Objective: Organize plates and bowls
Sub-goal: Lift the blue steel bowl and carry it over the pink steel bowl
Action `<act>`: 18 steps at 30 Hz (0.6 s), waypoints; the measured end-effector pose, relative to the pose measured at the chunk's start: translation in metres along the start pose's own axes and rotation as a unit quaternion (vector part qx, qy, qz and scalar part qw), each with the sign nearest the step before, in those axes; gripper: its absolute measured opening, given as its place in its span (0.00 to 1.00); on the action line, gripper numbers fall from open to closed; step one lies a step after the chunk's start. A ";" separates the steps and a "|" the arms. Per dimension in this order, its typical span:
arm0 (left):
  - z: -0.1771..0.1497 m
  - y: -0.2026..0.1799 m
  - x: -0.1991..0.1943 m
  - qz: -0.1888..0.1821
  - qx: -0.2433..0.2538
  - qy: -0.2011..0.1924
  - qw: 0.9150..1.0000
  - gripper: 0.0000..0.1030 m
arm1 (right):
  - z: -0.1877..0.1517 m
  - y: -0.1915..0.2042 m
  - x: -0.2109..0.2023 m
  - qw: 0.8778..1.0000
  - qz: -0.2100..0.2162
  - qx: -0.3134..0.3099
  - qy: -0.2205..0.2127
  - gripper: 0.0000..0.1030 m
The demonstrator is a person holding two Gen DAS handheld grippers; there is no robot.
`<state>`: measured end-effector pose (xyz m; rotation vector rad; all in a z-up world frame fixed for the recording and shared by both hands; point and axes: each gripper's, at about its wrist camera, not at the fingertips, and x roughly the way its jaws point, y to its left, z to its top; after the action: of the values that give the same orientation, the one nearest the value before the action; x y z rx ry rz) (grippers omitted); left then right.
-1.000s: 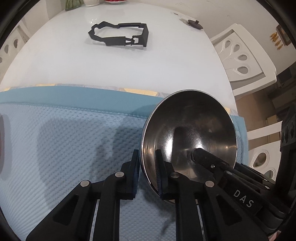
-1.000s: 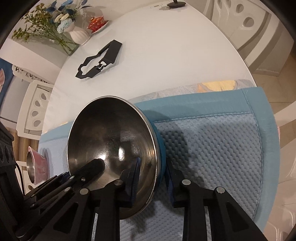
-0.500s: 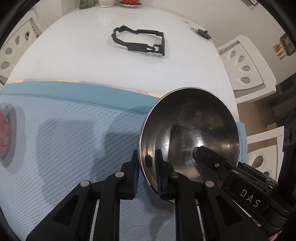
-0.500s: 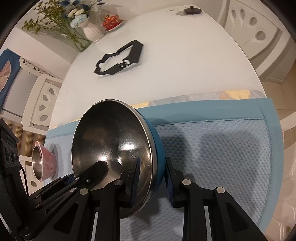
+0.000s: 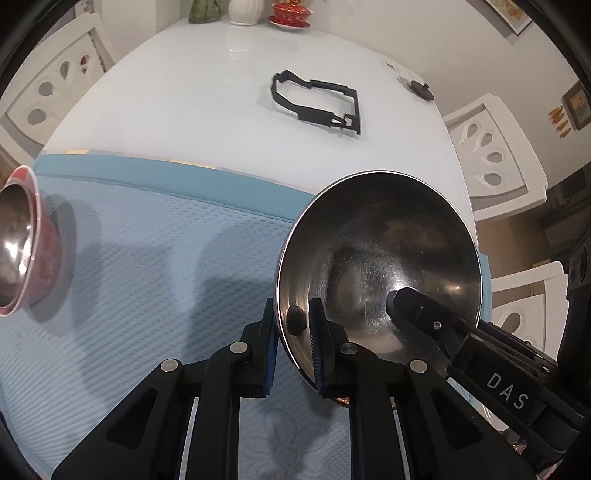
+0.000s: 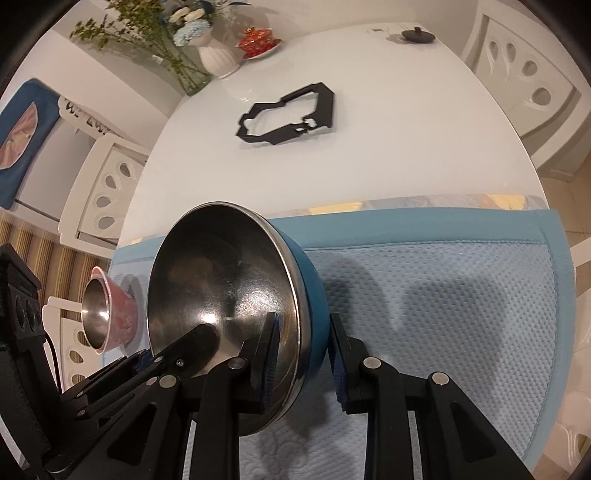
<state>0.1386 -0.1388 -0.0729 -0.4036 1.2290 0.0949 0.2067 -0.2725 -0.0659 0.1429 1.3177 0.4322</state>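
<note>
A steel bowl with a blue outside [image 5: 380, 258] [image 6: 221, 288] is held between both grippers above the light blue mat [image 5: 147, 277]. My left gripper [image 5: 293, 332] is shut on the bowl's left rim. My right gripper [image 6: 301, 354] is shut on its right rim, one finger inside and one on the blue wall. A pink bowl with a steel inside [image 5: 22, 240] [image 6: 110, 314] sits tilted at the mat's left end.
The mat [image 6: 443, 295] lies on a white oval table [image 5: 203, 92]. A black frame-shaped part [image 5: 317, 103] [image 6: 288, 114] lies mid-table. A white vase [image 6: 218, 55], a red dish [image 6: 258, 40] and a small dark lid [image 6: 417, 35] stand far back. White chairs [image 5: 491, 147] surround it.
Both grippers have carried the steel bowl leftward over the mat. The pink bowl has come into the left wrist view and looms larger in the right one.
</note>
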 end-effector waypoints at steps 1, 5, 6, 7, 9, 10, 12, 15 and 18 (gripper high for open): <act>0.000 0.003 -0.003 0.000 -0.001 -0.001 1.000 0.12 | 0.000 0.005 -0.001 1.000 0.000 -0.002 0.000 0.25; -0.001 0.016 -0.013 -0.001 -0.008 -0.002 1.000 0.12 | -0.002 0.023 -0.004 1.000 0.003 -0.010 -0.002 0.25; -0.002 0.020 -0.016 -0.001 -0.010 -0.003 1.000 0.12 | -0.002 0.027 -0.004 1.000 0.003 -0.011 -0.002 0.25; -0.003 0.023 -0.019 -0.001 -0.011 -0.003 1.000 0.12 | -0.003 0.031 -0.006 1.000 0.003 -0.013 -0.004 0.25; -0.004 0.030 -0.024 -0.001 -0.012 -0.005 1.000 0.12 | -0.005 0.042 -0.008 1.000 0.004 -0.017 -0.005 0.25; -0.005 0.033 -0.027 -0.001 -0.014 -0.004 1.000 0.12 | -0.006 0.046 -0.009 1.000 0.005 -0.019 -0.006 0.25; -0.006 0.041 -0.033 -0.004 -0.017 -0.003 1.000 0.12 | -0.008 0.056 -0.011 1.000 0.005 -0.023 -0.007 0.25; -0.008 0.051 -0.043 -0.005 -0.020 -0.006 1.000 0.12 | -0.013 0.071 -0.015 1.000 0.007 -0.029 -0.009 0.25; -0.010 0.060 -0.055 -0.005 -0.020 -0.012 1.000 0.12 | -0.019 0.082 -0.019 0.999 0.010 -0.032 -0.010 0.25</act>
<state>0.0936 -0.0792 -0.0394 -0.4424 1.2037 0.1161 0.1665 -0.2075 -0.0254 0.1067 1.2824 0.4876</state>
